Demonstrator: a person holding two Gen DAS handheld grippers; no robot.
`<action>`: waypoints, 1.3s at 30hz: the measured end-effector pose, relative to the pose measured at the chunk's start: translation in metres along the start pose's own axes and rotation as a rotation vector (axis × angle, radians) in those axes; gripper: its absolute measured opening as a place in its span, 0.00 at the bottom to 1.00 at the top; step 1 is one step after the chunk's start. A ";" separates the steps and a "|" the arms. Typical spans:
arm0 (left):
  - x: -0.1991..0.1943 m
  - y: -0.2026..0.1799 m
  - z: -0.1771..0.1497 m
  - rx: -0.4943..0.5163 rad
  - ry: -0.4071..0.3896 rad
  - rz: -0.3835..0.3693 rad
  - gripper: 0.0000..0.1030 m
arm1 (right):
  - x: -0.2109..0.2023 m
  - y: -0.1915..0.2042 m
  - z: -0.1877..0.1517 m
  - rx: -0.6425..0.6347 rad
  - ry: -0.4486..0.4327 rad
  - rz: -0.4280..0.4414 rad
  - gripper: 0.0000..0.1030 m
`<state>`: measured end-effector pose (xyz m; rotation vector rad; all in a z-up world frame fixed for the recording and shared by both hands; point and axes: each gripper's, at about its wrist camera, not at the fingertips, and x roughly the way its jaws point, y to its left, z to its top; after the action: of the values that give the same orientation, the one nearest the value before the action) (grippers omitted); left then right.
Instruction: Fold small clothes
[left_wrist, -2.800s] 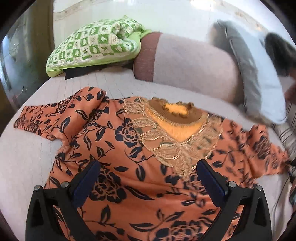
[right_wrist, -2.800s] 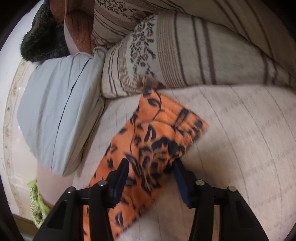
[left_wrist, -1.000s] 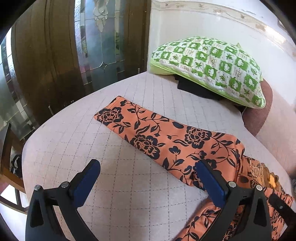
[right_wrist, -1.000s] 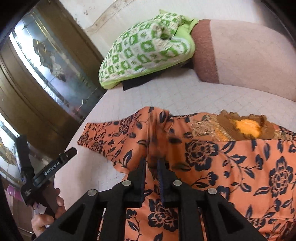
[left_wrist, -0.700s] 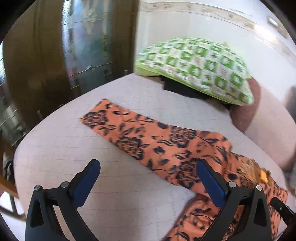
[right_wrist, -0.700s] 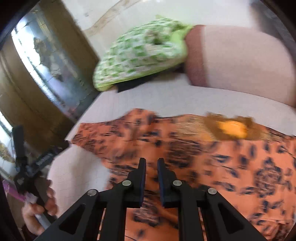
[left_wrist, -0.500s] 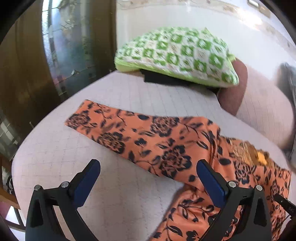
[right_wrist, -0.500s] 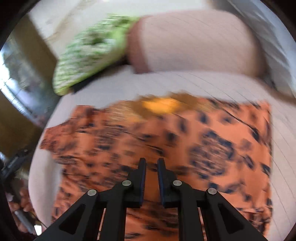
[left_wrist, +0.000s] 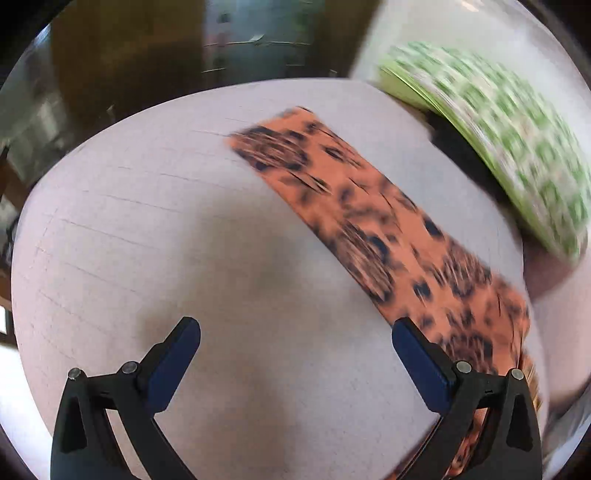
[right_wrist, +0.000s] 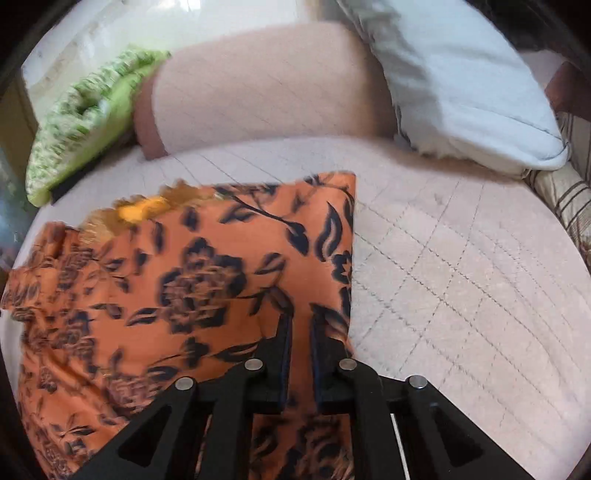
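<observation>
An orange top with a black flower print (right_wrist: 207, 280) lies on the pale quilted bed, its right side folded in to a straight edge. Its gold lace collar (right_wrist: 147, 206) shows at the far left. My right gripper (right_wrist: 301, 317) has its jaws nearly together over the top's right part; I cannot tell if cloth is pinched. In the left wrist view the top's left sleeve (left_wrist: 354, 214) stretches flat across the bed. My left gripper (left_wrist: 295, 332) is open and empty, above bare bed just left of the sleeve.
A green and white checked pillow (left_wrist: 509, 147) lies beyond the sleeve; it also shows in the right wrist view (right_wrist: 85, 122). A pink bolster (right_wrist: 258, 85) and a pale blue pillow (right_wrist: 461, 81) stand along the back. The bed's rounded edge (left_wrist: 55, 184) drops off at left.
My right gripper carried the right sleeve across the top, shut, then swung back to the top's right side. My left gripper turned from the top's body to the left sleeve, still open.
</observation>
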<state>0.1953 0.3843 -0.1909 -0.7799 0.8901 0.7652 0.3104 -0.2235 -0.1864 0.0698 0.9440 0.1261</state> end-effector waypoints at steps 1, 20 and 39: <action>0.001 0.011 0.009 -0.039 -0.002 -0.027 1.00 | -0.011 0.002 -0.004 0.018 -0.021 0.064 0.15; 0.068 0.014 0.104 -0.062 0.056 -0.186 0.94 | -0.056 0.029 -0.041 0.053 -0.182 0.405 0.65; 0.026 -0.018 0.134 0.046 -0.080 -0.218 0.08 | -0.046 0.012 -0.031 0.093 -0.211 0.317 0.38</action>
<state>0.2712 0.4935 -0.1540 -0.7863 0.7349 0.5778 0.2580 -0.2176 -0.1665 0.3136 0.7227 0.3608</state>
